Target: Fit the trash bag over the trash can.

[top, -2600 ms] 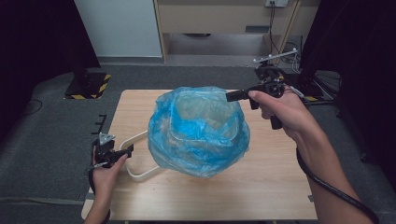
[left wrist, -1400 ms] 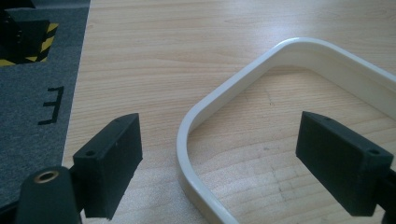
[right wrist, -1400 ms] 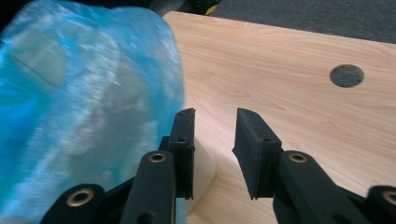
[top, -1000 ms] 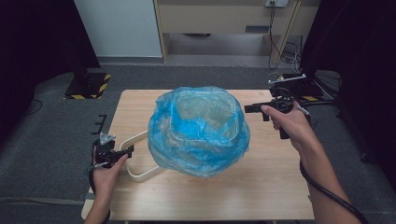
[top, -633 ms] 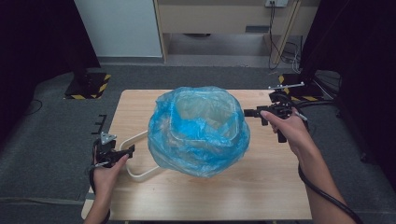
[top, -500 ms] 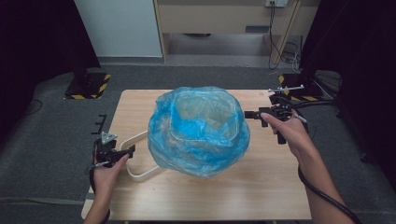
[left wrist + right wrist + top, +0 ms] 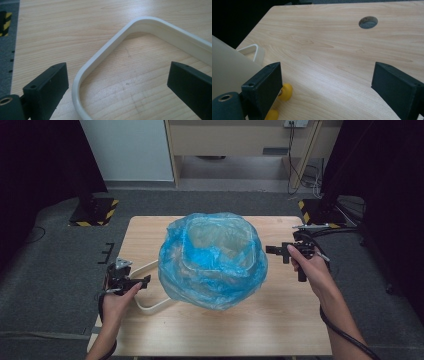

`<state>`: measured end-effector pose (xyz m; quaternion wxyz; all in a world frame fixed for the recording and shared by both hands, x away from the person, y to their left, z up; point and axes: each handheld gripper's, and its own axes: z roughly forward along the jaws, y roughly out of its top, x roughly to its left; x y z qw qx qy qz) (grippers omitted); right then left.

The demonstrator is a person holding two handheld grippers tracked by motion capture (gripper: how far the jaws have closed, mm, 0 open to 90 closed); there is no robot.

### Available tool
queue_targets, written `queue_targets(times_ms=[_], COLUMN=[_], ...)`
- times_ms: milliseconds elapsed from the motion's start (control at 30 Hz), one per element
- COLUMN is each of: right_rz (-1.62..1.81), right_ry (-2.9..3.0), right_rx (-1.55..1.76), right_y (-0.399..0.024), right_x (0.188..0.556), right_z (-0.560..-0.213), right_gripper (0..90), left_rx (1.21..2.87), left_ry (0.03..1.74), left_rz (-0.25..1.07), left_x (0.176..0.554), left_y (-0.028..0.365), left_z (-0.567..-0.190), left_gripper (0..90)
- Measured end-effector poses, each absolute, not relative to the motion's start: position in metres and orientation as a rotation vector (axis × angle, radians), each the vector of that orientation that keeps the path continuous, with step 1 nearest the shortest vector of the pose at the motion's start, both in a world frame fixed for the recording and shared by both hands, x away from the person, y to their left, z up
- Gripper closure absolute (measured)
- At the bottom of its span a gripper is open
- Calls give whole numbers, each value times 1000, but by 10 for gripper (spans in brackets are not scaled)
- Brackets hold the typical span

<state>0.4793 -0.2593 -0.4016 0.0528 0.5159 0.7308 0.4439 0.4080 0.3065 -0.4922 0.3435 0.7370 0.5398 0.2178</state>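
A white bin (image 7: 227, 67) with yellow wheels (image 7: 285, 92) stands mid-table, wrapped in a blue plastic bag (image 7: 212, 260) that drapes over its rim. A white plastic ring (image 7: 150, 307) lies flat on the table to the bin's left and runs under the bag. My left gripper (image 7: 145, 280) is open at the table's left edge, its jaws wide either side of the ring's curved corner (image 7: 100, 57). My right gripper (image 7: 270, 250) hangs open just right of the bag, apart from it, with nothing between its jaws.
The wooden table (image 7: 280, 320) has a round cable hole (image 7: 368, 22) in its top. Bare wood lies in front of the bin and to its right. Dark floor, black stands with hazard-striped bases (image 7: 95, 212) and cables surround the table.
My right gripper has drawn away from the bag's upper right rim, moving right and toward the near side. The left gripper and the ring have stayed put.
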Motion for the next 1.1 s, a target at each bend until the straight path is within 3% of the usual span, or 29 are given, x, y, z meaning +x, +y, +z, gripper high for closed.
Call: queue_targets(times_ms=[1100], right_rz=[1313], right_ry=[2222], right_rx=[1680], right_y=[-274], right_x=[465], right_z=[-486], right_gripper=[91], left_rx=[1985], left_ry=[1373], left_rz=[619], left_x=[437], left_y=[306], left_z=[-473], left_gripper=[63])
